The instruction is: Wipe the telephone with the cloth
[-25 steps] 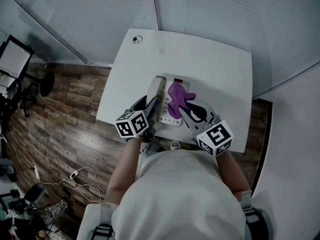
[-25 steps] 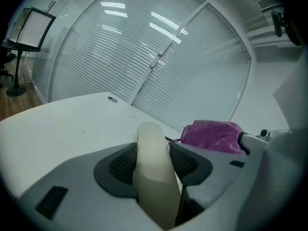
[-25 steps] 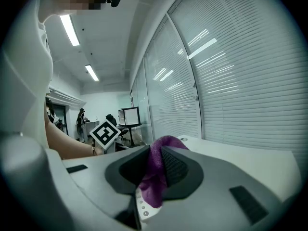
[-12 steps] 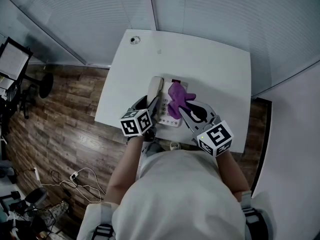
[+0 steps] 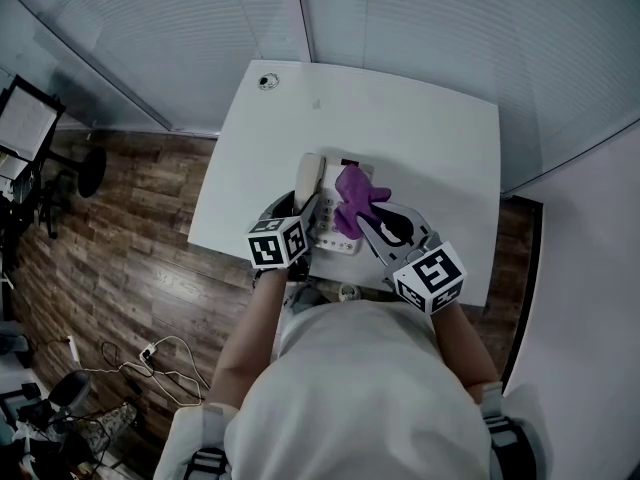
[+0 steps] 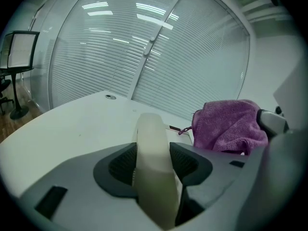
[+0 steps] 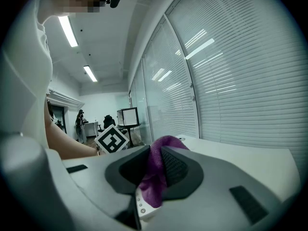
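Observation:
A cream telephone (image 5: 336, 236) lies on the white table (image 5: 420, 138) near its front edge. Its handset (image 5: 310, 174) runs lengthwise between the jaws of my left gripper (image 5: 301, 206), which is shut on it; in the left gripper view the handset (image 6: 151, 148) fills the gap of that gripper (image 6: 153, 163), both pads against its sides. The purple cloth (image 5: 354, 198) lies bunched over the phone's right part, with my right gripper (image 5: 372, 220) shut on it. In the right gripper view the cloth (image 7: 157, 174) hangs between the pads above the phone's keys (image 7: 143, 208).
A small round cable port (image 5: 265, 81) sits at the table's far left corner. Glass walls with blinds (image 5: 420, 28) close off the back and right. Wood floor (image 5: 130, 238) lies beyond the table's left edge, with a screen on a stand (image 5: 25, 118) and cables (image 5: 160, 353).
My left gripper has rolled a little and crept right and slightly forward along the handset. The right gripper and the cloth have stayed put.

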A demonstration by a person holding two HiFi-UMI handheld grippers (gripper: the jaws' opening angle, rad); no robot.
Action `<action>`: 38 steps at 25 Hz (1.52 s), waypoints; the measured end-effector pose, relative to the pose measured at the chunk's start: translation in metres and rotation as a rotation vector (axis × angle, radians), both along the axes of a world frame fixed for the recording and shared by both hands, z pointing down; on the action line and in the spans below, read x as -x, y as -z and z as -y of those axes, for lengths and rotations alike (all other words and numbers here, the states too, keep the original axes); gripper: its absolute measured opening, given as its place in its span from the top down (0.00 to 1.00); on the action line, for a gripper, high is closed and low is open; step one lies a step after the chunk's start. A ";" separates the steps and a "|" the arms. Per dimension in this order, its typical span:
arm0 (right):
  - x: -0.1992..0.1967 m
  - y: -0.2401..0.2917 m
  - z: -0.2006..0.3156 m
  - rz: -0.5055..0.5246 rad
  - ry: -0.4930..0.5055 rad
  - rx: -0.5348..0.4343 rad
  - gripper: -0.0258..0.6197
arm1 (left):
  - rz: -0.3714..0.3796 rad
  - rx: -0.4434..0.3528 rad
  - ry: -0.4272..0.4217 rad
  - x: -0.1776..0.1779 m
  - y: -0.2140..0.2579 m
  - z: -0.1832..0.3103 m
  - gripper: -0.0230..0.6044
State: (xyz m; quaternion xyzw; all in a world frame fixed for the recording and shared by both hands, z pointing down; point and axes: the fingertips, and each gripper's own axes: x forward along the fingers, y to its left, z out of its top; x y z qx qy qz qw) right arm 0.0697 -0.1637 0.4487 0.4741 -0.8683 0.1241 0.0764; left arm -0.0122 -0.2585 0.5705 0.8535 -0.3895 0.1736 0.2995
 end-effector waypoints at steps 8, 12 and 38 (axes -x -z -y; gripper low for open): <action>-0.002 -0.002 -0.005 0.000 0.013 -0.002 0.83 | 0.033 -0.007 -0.008 -0.002 -0.005 0.000 0.61; -0.005 -0.002 -0.007 0.000 0.015 -0.001 0.83 | 0.007 0.020 0.014 0.000 -0.006 0.001 0.60; 0.048 0.012 -0.062 0.009 -0.001 -0.023 0.83 | -0.188 -0.156 0.290 0.092 0.089 -0.089 0.86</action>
